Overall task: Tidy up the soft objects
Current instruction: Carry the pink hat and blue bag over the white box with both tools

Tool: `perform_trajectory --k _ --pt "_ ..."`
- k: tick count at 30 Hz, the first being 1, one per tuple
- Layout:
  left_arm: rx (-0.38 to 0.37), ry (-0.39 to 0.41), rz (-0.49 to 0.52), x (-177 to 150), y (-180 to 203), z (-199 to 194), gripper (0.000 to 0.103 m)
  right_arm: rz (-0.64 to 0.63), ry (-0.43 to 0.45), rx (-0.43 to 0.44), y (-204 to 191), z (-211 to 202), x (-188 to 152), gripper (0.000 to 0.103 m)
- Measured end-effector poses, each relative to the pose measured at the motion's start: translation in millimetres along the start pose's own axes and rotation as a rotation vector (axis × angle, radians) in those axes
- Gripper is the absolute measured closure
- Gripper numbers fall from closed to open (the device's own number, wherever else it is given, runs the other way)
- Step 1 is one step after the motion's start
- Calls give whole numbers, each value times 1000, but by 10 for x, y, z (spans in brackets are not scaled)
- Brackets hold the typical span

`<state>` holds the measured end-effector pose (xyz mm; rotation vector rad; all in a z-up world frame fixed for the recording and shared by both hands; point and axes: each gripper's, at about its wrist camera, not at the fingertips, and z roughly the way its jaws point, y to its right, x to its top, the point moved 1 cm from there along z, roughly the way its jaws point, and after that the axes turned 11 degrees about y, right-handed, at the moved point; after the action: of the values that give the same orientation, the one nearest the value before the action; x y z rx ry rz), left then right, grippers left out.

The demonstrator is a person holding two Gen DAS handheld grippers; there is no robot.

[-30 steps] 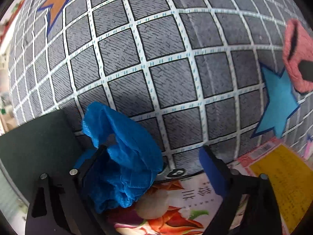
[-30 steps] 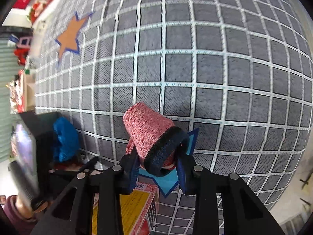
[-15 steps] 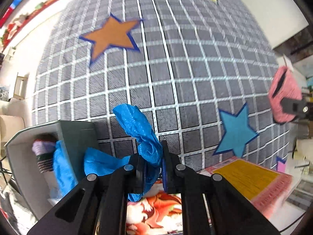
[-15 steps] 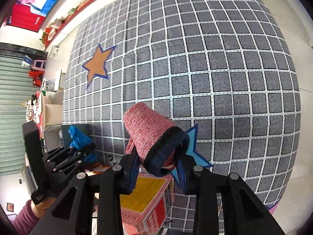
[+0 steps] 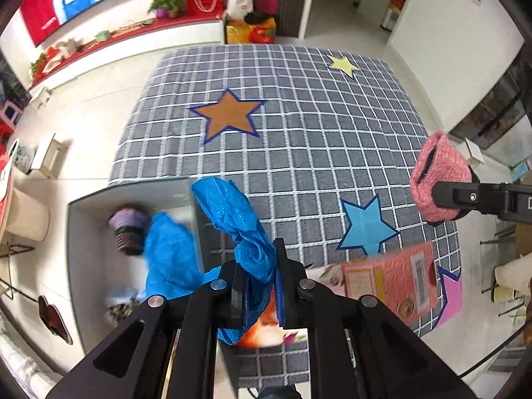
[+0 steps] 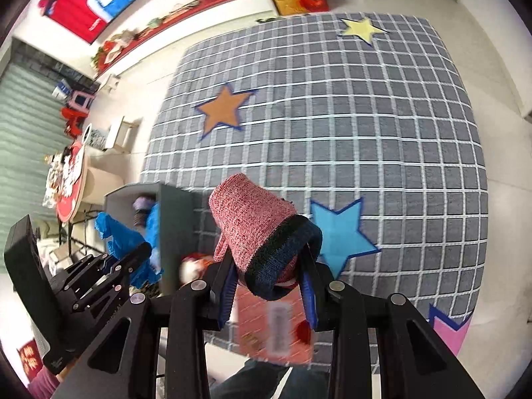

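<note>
My left gripper [image 5: 258, 284] is shut on a crumpled blue cloth [image 5: 239, 219] and holds it high above the rug, beside a grey storage box [image 5: 83, 249]. The box holds another blue cloth [image 5: 169, 259] and a purple knitted item [image 5: 128, 229]. My right gripper [image 6: 268, 291] is shut on a pink knitted sock with a dark cuff [image 6: 256, 229], also held high. That sock shows at the right of the left wrist view [image 5: 439, 179]. The left gripper with its blue cloth shows at the left of the right wrist view [image 6: 123, 236].
A grey checked rug [image 5: 299, 139] with orange [image 5: 229, 116], blue [image 5: 365, 226] and yellow [image 5: 342, 65] stars covers the floor. A pink and yellow flat box [image 5: 389, 286] lies on its near edge. Low white shelving, a red wall screen and small furniture stand around the rug.
Both grippers have risen far above the rug, so the whole rug and room now show. The left gripper closed on the blue cloth and lifted it. The right keeps the sock.
</note>
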<state>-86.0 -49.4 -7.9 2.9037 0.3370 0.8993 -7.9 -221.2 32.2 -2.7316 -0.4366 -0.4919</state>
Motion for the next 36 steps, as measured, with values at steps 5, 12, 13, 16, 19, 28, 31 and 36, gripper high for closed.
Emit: perform_trajectory --k 5,12,13,16,19,28,31,36 --pt "43 39 -37 -183 -349 -362 90 -52 -7 25 -426 -23 -163 68" --pt "105 65 -128 -505 -841 -645 90 -154 -55 56 -1031 166 -372 68" --pt "112 67 -139 -539 -898 -671 90 -166 -63 64 -1122 196 -393 68" --pt "133 71 -181 -634 -1086 -742 90 -209 -75 74 -1369 281 -428 68" --pt "150 75 -215 -705 -1252 -783 90 -247 -90 84 -1575 353 -465 68" --pt "180 51 -283 -891 -1532 -763 90 -342 -127 95 -2040 551 -561 68" --pt "182 46 -295 -925 -1578 -754 90 -363 -139 96 -2154 601 -585 68" --pt "184 43 -331 -952 -1679 -732 90 -390 -146 89 -2280 663 -598 68"
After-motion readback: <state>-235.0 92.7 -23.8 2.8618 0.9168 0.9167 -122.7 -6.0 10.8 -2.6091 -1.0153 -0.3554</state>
